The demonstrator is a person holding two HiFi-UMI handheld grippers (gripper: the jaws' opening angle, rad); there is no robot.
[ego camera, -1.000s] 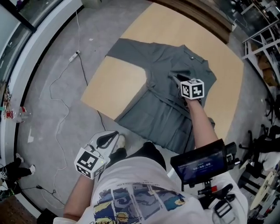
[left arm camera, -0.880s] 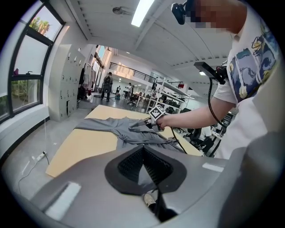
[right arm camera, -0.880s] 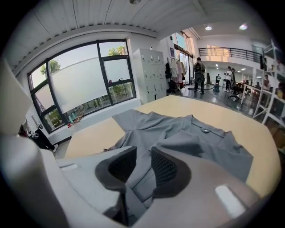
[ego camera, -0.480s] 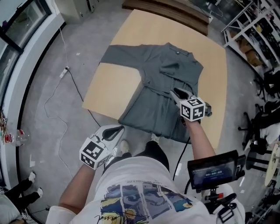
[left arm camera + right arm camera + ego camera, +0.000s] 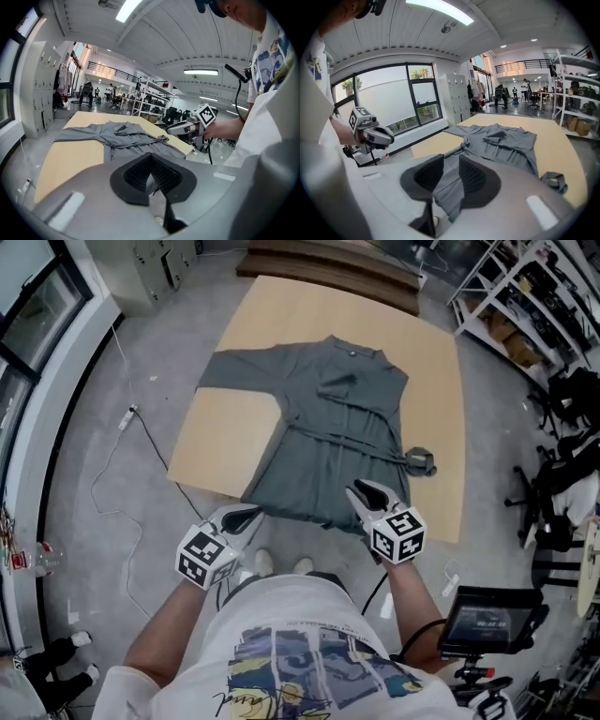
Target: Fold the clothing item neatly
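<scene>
Looking down in the head view, we see the grey garment (image 5: 328, 427) spread flat on the wooden board (image 5: 225, 442), with its hem along the near edge. Only the left gripper view shows the left gripper (image 5: 151, 159) clenched on nothing. The right gripper view shows the right gripper (image 5: 446, 161) parted, the hem visible through the gap, unpinched. Bare board lies left of the skirt; shelves (image 5: 511, 306) crowd the right.

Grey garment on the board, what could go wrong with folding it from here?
The loose belt end lies beside the garment and may trail out of the fold. The hem sits at the near edge of the board, so a pull by the right gripper could drag it off.
</scene>
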